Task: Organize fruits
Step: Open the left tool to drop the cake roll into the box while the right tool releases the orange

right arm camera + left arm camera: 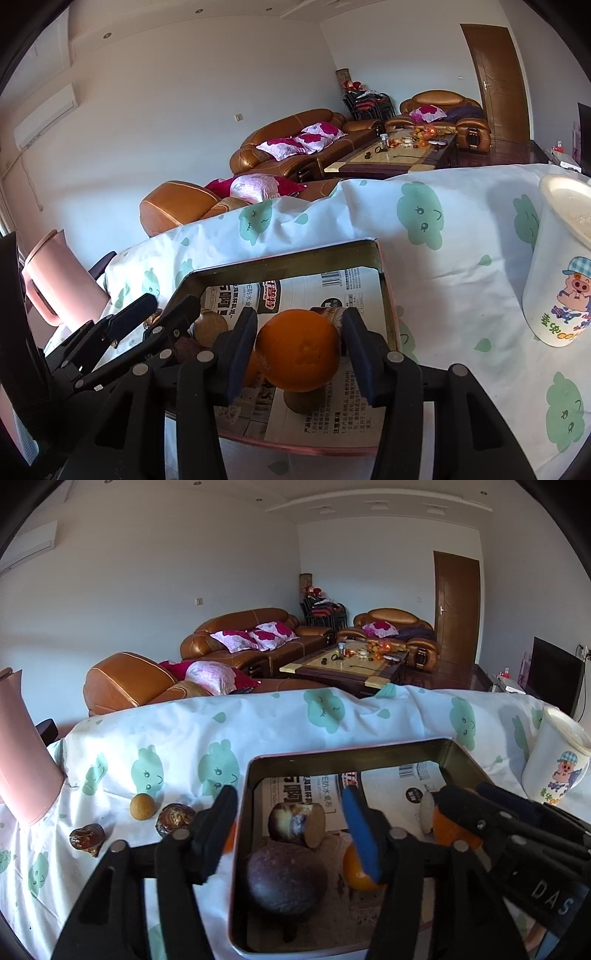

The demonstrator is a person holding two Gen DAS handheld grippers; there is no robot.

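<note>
Left wrist view: the left gripper [291,830] stands released, its jaws apart and straddling the near-left wall of the metal tin [351,753]. The left finger is outside over the cloud-print cloth [177,731]; the blue-padded right finger is inside. Nothing is pinched between them. Within the tin, on printed paper [391,775], a dark purple passion fruit [282,880] lies at 6 o'clock. A cut, half-browned fruit [295,823] sits just beyond it toward 12, and a small orange [356,871] shows partly behind the blue pad. At 3 o'clock the right gripper [448,812] reaches in over the tin's right rim with an orange fruit. Outside, at 9 o'clock, a small tan ball-shaped fruit [142,806] and two wrinkled brown fruits [175,818] [86,840] lie apart on open cloth. A pink pitcher [22,753] stands at the left edge, and a white cartoon cup [557,760] at the right edge. The cloth ahead of the tin's far rim is free up to the table's edge.

Right wrist view: the right gripper [299,350] holds a large orange [299,350] between its pads over the tin's [388,295] middle. A brownish fruit [299,404] lies directly beneath, and a ribbed brown one [334,314] behind toward 1 o'clock. The left gripper's [162,310] black fingers enter at 9 o'clock across the tin's left rim. Bare cloth [461,295] spreads from the tin's right wall to the cup [557,288] at 3 o'clock.
</note>
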